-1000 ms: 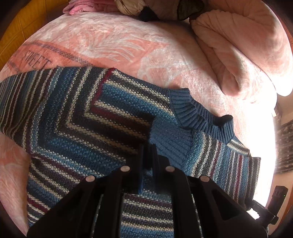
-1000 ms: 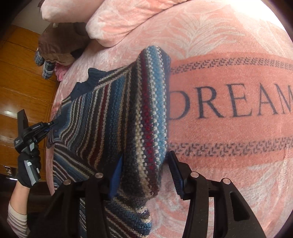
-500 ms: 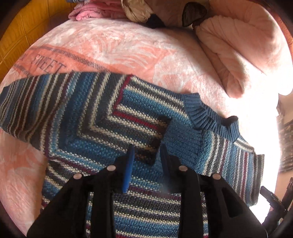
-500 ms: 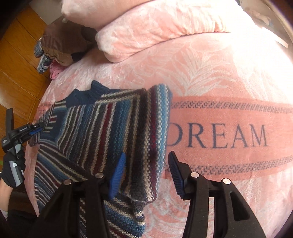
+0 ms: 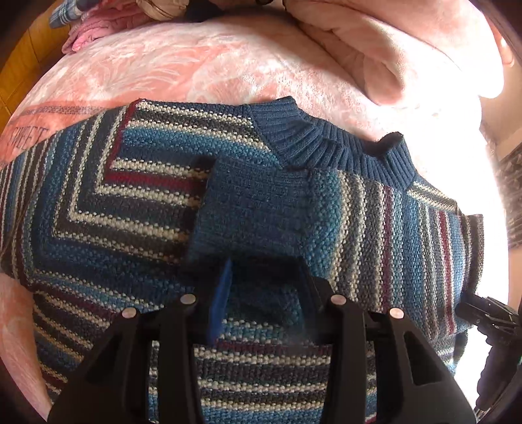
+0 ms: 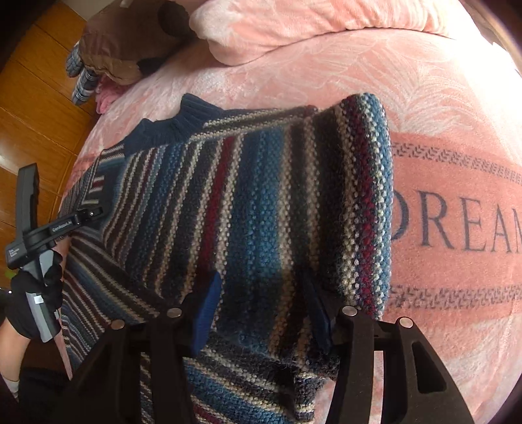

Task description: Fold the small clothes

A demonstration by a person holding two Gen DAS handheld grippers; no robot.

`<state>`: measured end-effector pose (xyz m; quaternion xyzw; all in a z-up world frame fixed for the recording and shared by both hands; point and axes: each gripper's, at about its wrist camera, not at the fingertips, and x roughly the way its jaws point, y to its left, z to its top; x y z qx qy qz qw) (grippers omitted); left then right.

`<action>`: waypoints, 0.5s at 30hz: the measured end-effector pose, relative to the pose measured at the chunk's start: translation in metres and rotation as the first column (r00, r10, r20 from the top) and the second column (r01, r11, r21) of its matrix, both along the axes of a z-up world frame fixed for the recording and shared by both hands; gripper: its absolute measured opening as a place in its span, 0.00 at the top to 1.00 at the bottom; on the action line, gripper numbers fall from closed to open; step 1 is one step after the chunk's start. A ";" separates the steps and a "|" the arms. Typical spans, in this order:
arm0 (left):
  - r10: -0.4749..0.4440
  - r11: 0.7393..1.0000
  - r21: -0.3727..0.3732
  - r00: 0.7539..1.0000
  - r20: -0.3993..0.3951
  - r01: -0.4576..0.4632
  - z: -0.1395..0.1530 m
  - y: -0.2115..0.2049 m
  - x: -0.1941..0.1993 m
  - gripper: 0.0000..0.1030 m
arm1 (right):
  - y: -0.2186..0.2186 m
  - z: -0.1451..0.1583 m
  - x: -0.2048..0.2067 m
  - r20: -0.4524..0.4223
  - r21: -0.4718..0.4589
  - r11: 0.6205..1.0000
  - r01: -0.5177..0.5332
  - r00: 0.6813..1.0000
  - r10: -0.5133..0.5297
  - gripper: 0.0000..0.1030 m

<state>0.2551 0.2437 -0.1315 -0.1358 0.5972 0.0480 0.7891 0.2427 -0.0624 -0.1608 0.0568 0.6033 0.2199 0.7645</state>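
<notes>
In the left wrist view, the left gripper (image 5: 261,287) occupies the lower centre of the frame with its jaws spread apart and nothing held between them. Its blue-padded fingers (image 5: 220,303) hover over the striped sweater (image 5: 130,208), just below the plain blue cuff (image 5: 248,208) of a sleeve folded across the sweater's body. The ribbed collar (image 5: 329,143) lies above the cuff, towards the upper centre.

In the right wrist view, the right gripper (image 6: 261,300) sits at the lower centre, also spread wide. A raised fold of the sweater (image 6: 261,202) lies between its fingers; whether the pads touch the knit cannot be determined. The fold runs up to the frame's centre, with the collar (image 6: 173,127) at upper left. At the left edge, a black-gloved hand (image 6: 32,303) holds the other tool.

The sweater lies on a pink blanket (image 6: 456,156) bearing printed lettering (image 6: 456,228) at the right. Beyond it, a pink pillow (image 6: 293,29) lies at the top, beside a brown garment (image 6: 127,42) at the upper left.
</notes>
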 end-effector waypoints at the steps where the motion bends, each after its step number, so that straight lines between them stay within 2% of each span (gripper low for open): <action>1: -0.009 1.000 0.013 1.000 0.003 0.009 0.000 -0.002 -0.001 0.61 | 0.003 0.000 -0.001 0.006 -0.010 1.000 -0.001 1.000 0.001 0.47; 4: -0.023 0.999 0.032 1.000 0.004 0.023 0.001 -0.006 -0.002 0.61 | 0.010 -0.001 -0.003 0.012 -0.022 1.000 0.001 1.000 -0.001 0.39; 7: -0.013 1.000 0.004 1.000 -0.004 0.013 0.010 0.000 -0.007 0.61 | 0.015 0.003 -0.003 0.010 -0.054 0.999 0.008 1.000 -0.007 0.39; 9: 0.003 1.000 -0.014 1.000 0.005 -0.003 0.024 0.013 -0.015 0.61 | 0.012 0.013 -0.002 -0.005 -0.024 0.999 0.047 0.999 -0.047 0.39; 12: 0.034 0.999 -0.025 0.999 0.014 -0.034 0.047 0.050 -0.033 0.56 | 0.015 0.036 -0.002 -0.016 0.043 0.996 0.081 0.997 -0.080 0.39; 15: 0.118 0.993 -0.013 0.993 0.018 -0.118 0.061 0.112 -0.056 0.52 | 0.036 0.060 -0.008 0.006 0.073 0.996 0.060 0.998 -0.060 0.39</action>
